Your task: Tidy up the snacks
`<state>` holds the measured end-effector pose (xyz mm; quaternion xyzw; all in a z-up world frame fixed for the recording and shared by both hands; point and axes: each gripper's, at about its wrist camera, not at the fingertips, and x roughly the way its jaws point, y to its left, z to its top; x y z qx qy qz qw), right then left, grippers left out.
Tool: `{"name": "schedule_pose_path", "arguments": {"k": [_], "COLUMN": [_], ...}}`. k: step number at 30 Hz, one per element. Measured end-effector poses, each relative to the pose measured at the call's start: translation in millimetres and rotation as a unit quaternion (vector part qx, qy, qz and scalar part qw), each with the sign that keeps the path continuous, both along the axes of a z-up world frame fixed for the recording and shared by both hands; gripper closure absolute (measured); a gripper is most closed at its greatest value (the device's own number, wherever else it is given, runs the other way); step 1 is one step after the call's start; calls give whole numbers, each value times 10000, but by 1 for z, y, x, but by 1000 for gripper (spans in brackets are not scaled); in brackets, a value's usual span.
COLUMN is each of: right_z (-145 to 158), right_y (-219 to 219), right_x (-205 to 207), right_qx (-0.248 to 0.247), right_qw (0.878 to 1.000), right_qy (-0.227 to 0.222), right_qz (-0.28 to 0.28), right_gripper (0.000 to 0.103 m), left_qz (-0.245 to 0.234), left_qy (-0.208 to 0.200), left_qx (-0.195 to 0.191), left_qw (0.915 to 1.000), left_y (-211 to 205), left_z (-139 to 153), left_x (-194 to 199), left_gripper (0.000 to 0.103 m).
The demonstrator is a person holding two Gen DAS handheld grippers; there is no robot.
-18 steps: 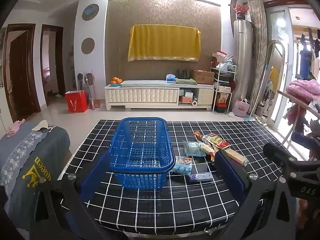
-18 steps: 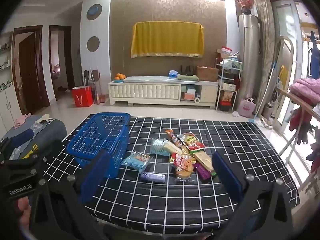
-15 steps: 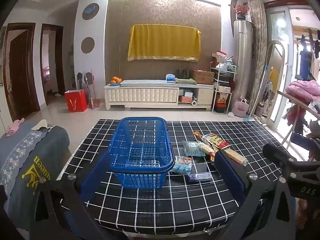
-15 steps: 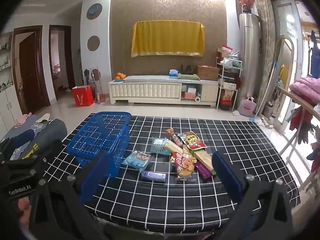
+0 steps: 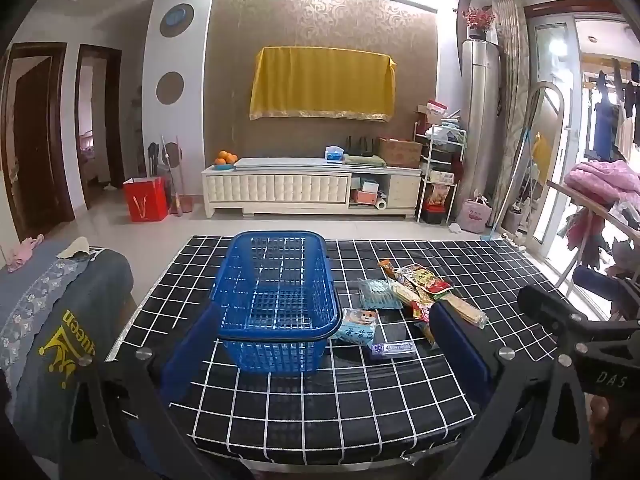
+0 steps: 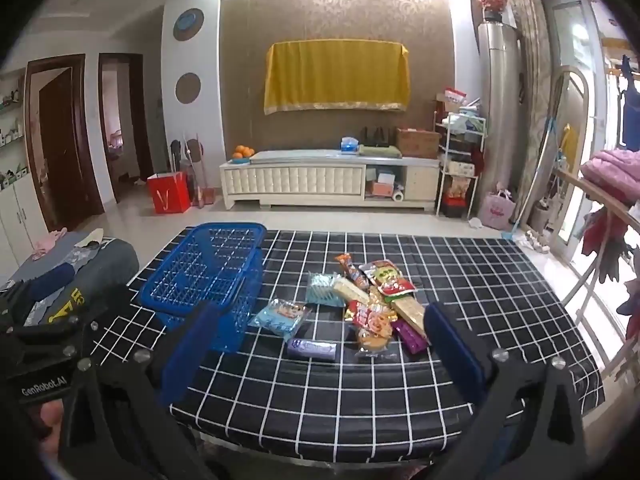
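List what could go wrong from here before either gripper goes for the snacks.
1. The snack pile is overlapped and glossy, so closing on one packet may drag or lift its neighbours.
2. The basket is light plastic and sits right beside the blue packet; a reach there could nudge it across the table.
3. Both the left gripper and right gripper are open and close together; they might collide over the pile.

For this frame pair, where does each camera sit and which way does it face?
Left wrist: on the left gripper, open, facing the blue basket; the other gripper's black frame shows at right.
Right wrist: on the right gripper, open, facing the snack pile; a fingertip shows lower left.
Shared: basket, snacks, checked table, cabinet wall.
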<state>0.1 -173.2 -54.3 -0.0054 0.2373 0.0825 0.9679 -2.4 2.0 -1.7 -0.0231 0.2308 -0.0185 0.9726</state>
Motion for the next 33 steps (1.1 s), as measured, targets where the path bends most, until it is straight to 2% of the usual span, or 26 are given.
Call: {"name": "schedule_pose_path", "arguments": {"k": [33], "right_z": [-4], "right_y": [-2], "right_x": [-4], "right_qx": [-36], "right_qw": [10000], "right_qy": [64], "right_qz": [18], "right_gripper": [0], "left_qz": [-91], "left_qy": [64], "left_qx": [10], "left_qw": [9999], "left_y": [-3], "left_z": [-3], "left_x": [-2], "left_gripper": [0]}}
